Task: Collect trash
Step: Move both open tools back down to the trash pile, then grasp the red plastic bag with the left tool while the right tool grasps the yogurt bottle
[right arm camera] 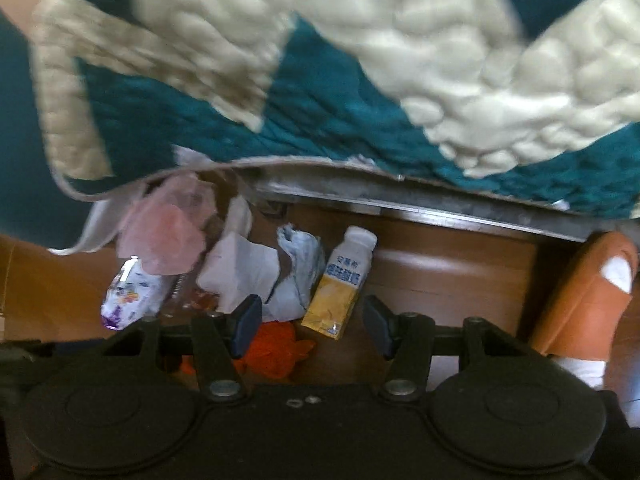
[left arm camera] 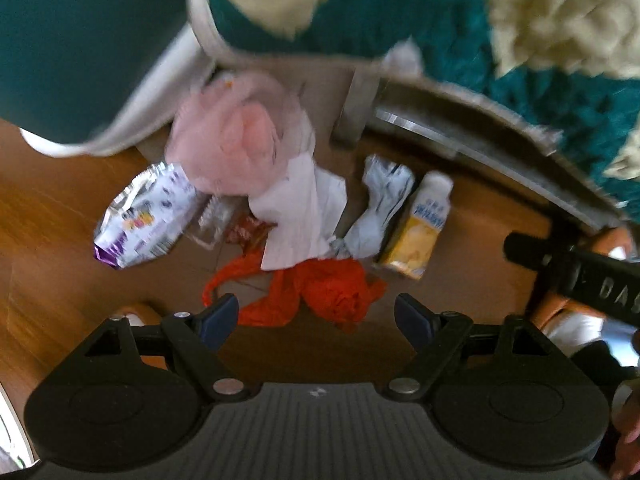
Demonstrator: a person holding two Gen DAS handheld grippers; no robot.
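Orange plastic bag (left arm camera: pixel 320 296), crumpled and thin, lies on the wooden floor (left arm camera: pixel 52 216) nearest your left gripper (left arm camera: pixel 316 320), which is spread and empty. Your right gripper (right arm camera: pixel 312 326) is likewise spread, holding nothing. Judged from this, collection has not begun: the glossy snack packet (left arm camera: pixel 144 216), white paper (left arm camera: pixel 296 216), pink bag (left arm camera: pixel 236 140) and rigid yellow drink bottle (right arm camera: pixel 340 284) all remain beside the quilted bed cover (right arm camera: pixel 360 80).

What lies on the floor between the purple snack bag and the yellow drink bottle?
In the left wrist view, between the snack bag and the bottle lie white paper and a crumpled white wrapper.
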